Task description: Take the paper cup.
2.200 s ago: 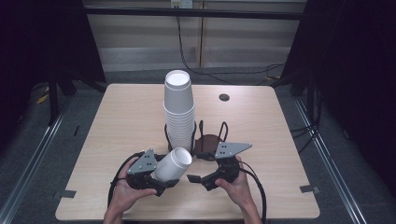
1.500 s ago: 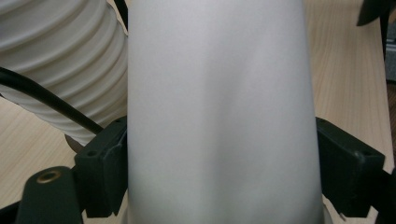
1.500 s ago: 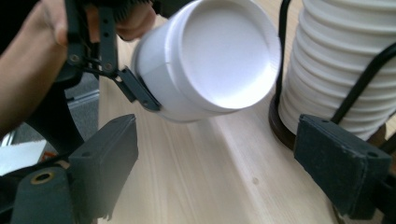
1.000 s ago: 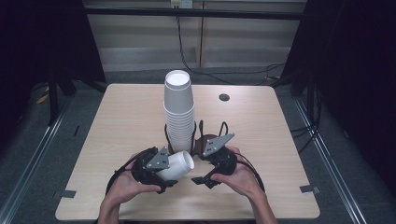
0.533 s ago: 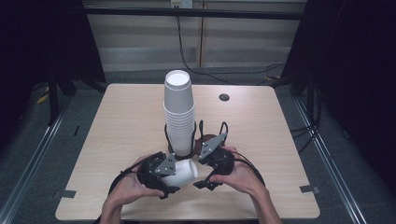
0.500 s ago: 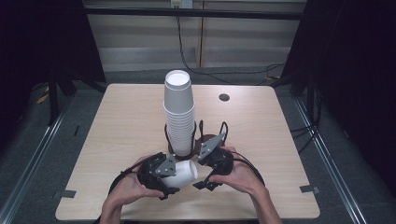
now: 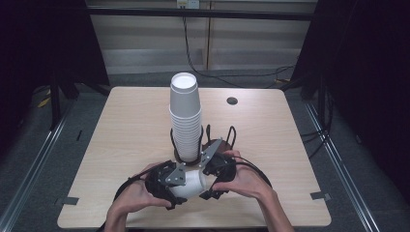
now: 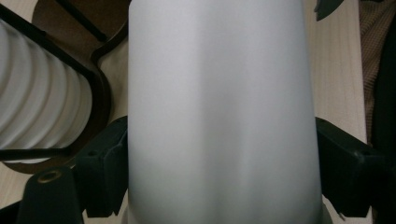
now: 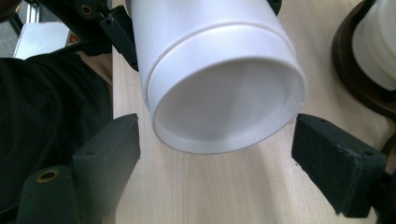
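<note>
A plain white paper cup (image 7: 192,183) lay on its side near the six o'clock edge of the light wooden table (image 7: 130,125), held clear between the two hands. Its wall was smooth, unmarked and tapered; in the right gripper view its open mouth (image 9: 227,111) showed a raised band below the rim and a clean white interior. The left gripper (image 8: 219,179) was clamped on the cup's body, both black jaws pressed against its sides. The right gripper (image 9: 215,161) stood wide apart, jaws flanking the mouth without touching it. At twelve o'clock from the cup, a tall stack of white paper cups (image 7: 184,116) stood upright in a dark wire-sided holder (image 7: 227,137).
</note>
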`<state>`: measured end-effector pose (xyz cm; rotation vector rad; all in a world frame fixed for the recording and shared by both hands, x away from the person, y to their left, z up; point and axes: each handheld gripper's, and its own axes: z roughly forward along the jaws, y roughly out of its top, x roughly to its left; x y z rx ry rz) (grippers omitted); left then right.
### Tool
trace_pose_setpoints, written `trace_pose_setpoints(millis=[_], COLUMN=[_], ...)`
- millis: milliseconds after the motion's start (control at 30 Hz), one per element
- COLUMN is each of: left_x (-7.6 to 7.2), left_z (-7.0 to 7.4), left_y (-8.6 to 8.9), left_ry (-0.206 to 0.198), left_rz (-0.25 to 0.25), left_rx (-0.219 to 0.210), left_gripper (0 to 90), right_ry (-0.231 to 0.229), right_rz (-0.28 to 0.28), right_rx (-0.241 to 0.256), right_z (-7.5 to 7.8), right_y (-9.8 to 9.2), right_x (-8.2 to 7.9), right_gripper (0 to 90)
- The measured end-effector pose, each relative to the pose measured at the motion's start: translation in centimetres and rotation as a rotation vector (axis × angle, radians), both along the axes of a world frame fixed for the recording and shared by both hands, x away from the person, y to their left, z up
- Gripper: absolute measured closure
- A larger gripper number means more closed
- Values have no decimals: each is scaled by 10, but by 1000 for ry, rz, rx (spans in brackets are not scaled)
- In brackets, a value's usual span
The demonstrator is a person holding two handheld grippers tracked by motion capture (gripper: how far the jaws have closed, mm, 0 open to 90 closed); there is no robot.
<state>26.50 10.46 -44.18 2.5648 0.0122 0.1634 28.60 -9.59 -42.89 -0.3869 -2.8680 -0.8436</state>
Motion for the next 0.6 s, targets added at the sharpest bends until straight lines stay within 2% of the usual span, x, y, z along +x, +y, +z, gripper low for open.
trace_pose_setpoints(millis=[200,267,600], left_x=[-2,-2,-5], left_z=[-1,-1,-1], left_y=[-5,-5,-6], left_ry=[0,11,38], left_rz=[-23,-24,-24], left_rx=[20,13,-6], left_gripper=[166,166,167], right_ry=[15,16,58], right_rz=[15,41,58], right_rx=[6,19,35], right_z=[0,-1,-4], right_y=[2,4,9], right_x=[0,0,2], right_gripper=[156,164,181])
